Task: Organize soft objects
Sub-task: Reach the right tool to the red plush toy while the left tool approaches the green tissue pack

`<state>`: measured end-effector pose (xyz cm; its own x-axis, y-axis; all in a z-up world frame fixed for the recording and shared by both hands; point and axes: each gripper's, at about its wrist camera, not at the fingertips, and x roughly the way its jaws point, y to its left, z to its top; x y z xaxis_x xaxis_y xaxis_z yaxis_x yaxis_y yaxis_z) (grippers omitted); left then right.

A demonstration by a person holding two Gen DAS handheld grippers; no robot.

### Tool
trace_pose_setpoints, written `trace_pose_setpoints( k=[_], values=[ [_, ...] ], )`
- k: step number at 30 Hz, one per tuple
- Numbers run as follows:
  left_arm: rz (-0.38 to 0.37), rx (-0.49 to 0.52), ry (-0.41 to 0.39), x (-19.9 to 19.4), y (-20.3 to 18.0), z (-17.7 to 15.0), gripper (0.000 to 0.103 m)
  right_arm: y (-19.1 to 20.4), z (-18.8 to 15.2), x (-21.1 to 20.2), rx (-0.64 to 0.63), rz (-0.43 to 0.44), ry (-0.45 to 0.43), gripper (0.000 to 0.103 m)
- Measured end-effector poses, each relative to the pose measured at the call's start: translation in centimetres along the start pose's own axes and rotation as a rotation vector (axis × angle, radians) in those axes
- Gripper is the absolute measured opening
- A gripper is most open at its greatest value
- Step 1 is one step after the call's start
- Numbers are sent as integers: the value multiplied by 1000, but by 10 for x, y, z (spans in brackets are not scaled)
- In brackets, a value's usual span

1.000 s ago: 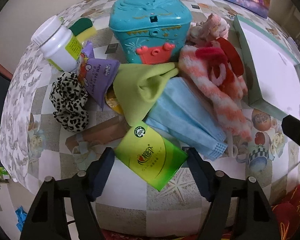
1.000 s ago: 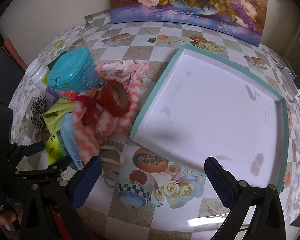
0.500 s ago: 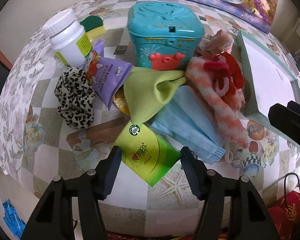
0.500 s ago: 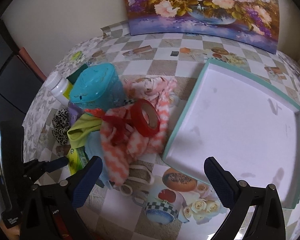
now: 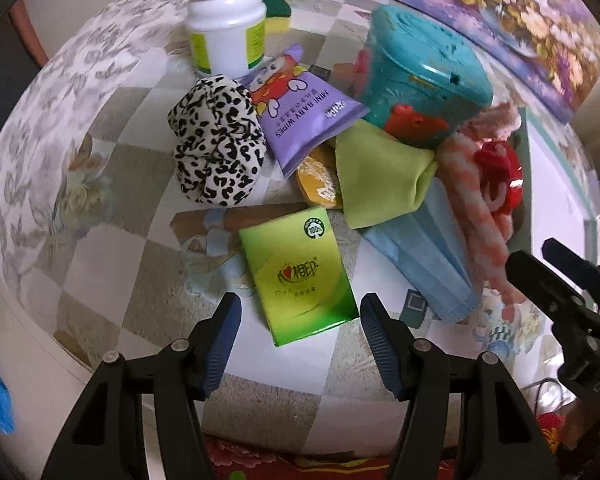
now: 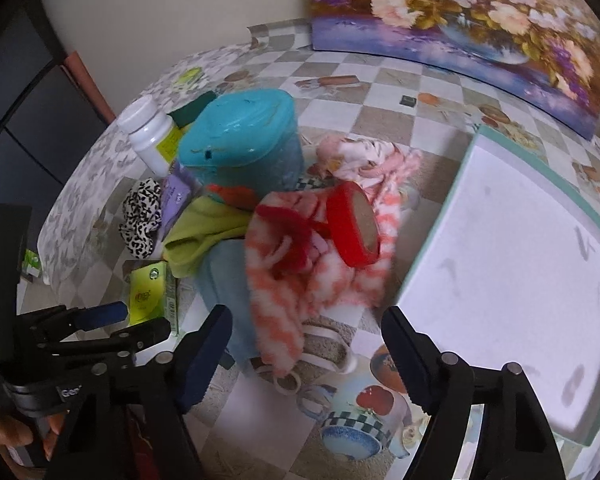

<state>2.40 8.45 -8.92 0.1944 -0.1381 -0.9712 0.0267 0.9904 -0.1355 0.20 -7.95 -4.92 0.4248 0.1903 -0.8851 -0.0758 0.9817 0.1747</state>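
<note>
**A:** Start at our left gripper. Its jaws stand partly apart and hold nothing; the green tissue pack lies just ahead of them, its near end reaching in between the tips without either pad pressing on it.

**B:** And which way does its long axis run?

**A:** Nearly straight away from us, tilted a little to the right at the near end, so the jaws straddle its narrow width. We judge that a short push forward and down would put the pads on its two long sides.

**B:** Our right gripper?

**A:** Its jaws are closing, with nothing gripped. The tail of the pink-and-white fuzzy cloth hangs down into the gap between the tips, and the blue face mask lies just left of it, by the left jaw.

**B:** So which hand is nearer to what?

**A:** The left one to the tissue pack, the right one to the fuzzy cloth. Beyond that, the leopard scrunchie sits farther off to the left gripper's front-left, well clear of its jaws.

**B:** And the white tray?

**A:** On the worktop to the right of the right jaws, with nothing in it. We judge that whatever the right hand takes would travel rightward.
</note>
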Motion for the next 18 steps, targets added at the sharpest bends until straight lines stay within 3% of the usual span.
trace_pose_setpoints(
  k=[9,13,18],
  values=[
    [-42,-29,32,7,13,1,63,-9,19,3,47,32,-34,71],
    [-55,-31,27,13,19,5,55,-8,26,8,54,44,-37,59],
    [-67,-32,13,16,18,10,55,-5,33,17,52,42,-24,50]
  ],
)
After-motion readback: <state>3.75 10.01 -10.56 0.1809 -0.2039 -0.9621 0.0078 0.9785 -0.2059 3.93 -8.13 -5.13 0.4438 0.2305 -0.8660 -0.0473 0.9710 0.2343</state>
